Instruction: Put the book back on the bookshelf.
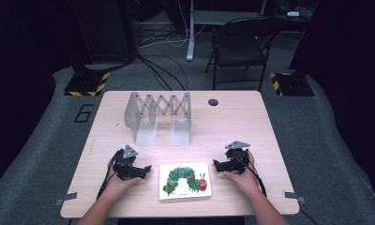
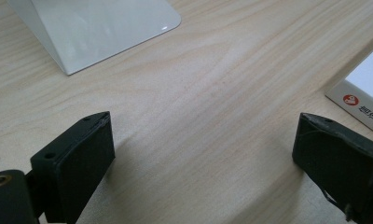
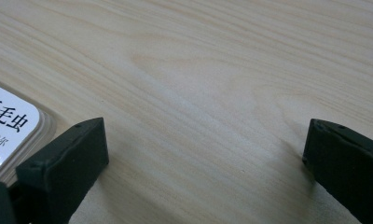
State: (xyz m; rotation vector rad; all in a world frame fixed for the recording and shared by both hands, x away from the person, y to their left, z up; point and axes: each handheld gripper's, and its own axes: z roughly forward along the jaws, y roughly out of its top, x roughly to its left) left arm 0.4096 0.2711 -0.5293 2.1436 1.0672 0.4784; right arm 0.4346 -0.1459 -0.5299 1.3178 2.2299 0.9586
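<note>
The book [image 1: 184, 180] lies flat near the front edge of the table [image 1: 251, 122], right between the two grippers. The left gripper [image 1: 146, 169] and the right gripper [image 1: 217, 165] are both wide open and hold nothing. Each sits just beside one side of the book, about equally near. The metal rack [image 1: 158, 115] stands farther back.

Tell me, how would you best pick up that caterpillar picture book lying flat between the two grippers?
Probably by its side edges. The book lies flat, cover up, on the table, so no face offers a hold. The left gripper and right gripper, both open, flank it; either could slide in level from its own side, pinch that edge and tip it up. The near edge sits close to the table's rim.
</note>
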